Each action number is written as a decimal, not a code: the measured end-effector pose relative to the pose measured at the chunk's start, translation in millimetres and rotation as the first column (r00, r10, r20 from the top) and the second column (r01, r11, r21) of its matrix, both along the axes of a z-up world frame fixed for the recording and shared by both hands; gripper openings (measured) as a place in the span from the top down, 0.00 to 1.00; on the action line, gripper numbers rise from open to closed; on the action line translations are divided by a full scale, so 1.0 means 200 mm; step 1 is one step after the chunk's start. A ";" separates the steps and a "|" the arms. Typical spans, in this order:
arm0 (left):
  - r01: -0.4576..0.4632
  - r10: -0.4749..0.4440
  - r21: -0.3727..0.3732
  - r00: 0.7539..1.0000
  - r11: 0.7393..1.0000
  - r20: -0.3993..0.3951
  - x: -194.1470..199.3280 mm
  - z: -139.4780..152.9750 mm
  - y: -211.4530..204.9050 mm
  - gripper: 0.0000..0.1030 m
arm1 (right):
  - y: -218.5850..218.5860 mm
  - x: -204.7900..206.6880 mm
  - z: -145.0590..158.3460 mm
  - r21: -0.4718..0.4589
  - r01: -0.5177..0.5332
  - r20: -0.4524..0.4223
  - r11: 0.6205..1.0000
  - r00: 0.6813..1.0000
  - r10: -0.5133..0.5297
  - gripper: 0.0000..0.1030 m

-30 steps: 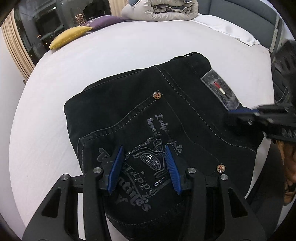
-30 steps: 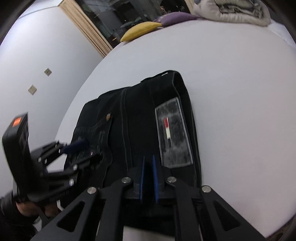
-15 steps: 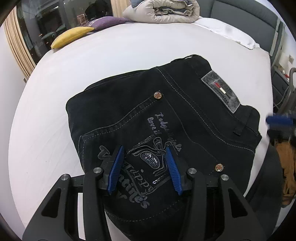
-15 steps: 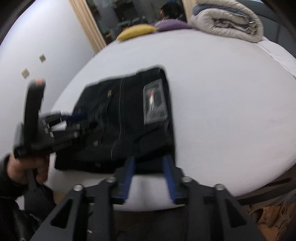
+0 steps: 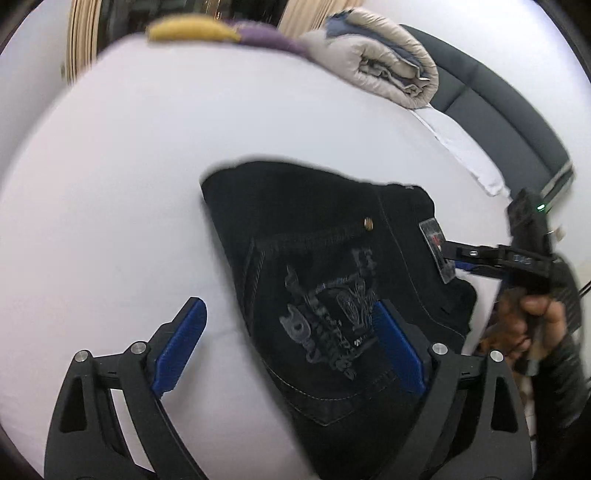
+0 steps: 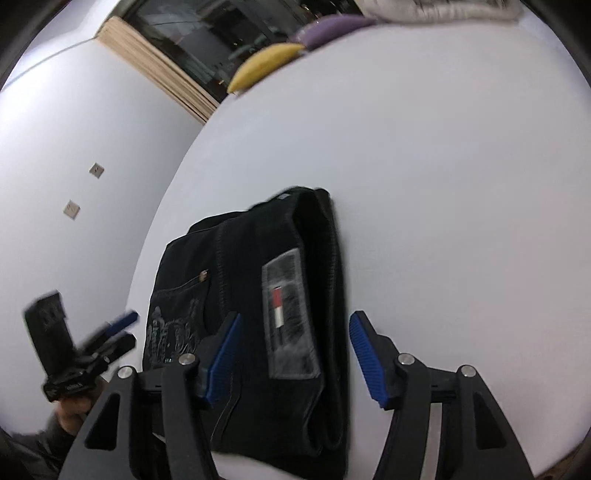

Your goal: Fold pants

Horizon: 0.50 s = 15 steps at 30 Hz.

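Black jeans (image 5: 332, 280) lie folded into a compact stack on the white bed, back pocket print and grey waist label facing up. My left gripper (image 5: 288, 350) is open wide over the stack's left edge, holding nothing. My right gripper (image 6: 291, 354) is open wide over the label (image 6: 288, 314) end of the jeans (image 6: 251, 295), holding nothing. The right gripper also shows in the left wrist view (image 5: 476, 256) beside the label. The left gripper shows at the left of the right wrist view (image 6: 110, 332).
The white bed (image 5: 129, 184) extends around the jeans. A rolled beige blanket (image 5: 384, 74), a yellow pillow (image 6: 266, 66) and a purple pillow (image 6: 332, 27) lie at its far end. A dark headboard (image 5: 509, 110) stands at the right. A white wall (image 6: 74, 147) runs along the bed's left.
Both grippers opened wide. The right one let go of the waist end, pulled back, then returned over the label. The left one shifted left to the stack's edge.
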<state>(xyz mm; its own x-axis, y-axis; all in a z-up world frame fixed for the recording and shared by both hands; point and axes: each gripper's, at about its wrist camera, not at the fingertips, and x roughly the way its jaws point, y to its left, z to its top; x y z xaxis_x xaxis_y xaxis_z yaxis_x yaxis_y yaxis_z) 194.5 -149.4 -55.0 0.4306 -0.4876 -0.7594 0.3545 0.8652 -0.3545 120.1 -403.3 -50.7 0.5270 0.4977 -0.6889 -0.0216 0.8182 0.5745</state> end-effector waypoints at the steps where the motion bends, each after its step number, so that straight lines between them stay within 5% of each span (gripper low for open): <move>1: 0.010 -0.011 -0.019 1.000 1.000 -0.029 0.01 -0.03 0.00 0.11 | -0.01 0.02 -0.04 0.014 0.006 -0.028 1.000 1.000 -0.005 0.39; 8: 0.052 -0.067 -0.110 0.988 0.993 -0.137 0.09 -0.18 -0.03 0.13 | -0.02 0.06 -0.13 0.139 0.001 -0.042 0.990 0.999 0.005 0.41; 11: 0.038 -0.066 -0.162 0.983 0.986 -0.173 0.15 -0.19 0.01 0.24 | 0.02 0.09 -0.13 0.134 -0.023 -0.050 0.991 0.998 0.029 0.43; 13: 0.018 -0.060 -0.202 0.977 0.979 -0.204 0.19 -0.20 0.04 0.39 | 0.04 0.11 -0.13 0.139 -0.032 -0.054 0.990 0.998 0.040 0.44; 15: 0.003 -0.055 -0.222 0.972 0.975 -0.229 0.23 -0.22 0.07 0.53 | 0.05 0.13 -0.14 0.144 -0.030 -0.061 0.989 0.997 0.039 0.54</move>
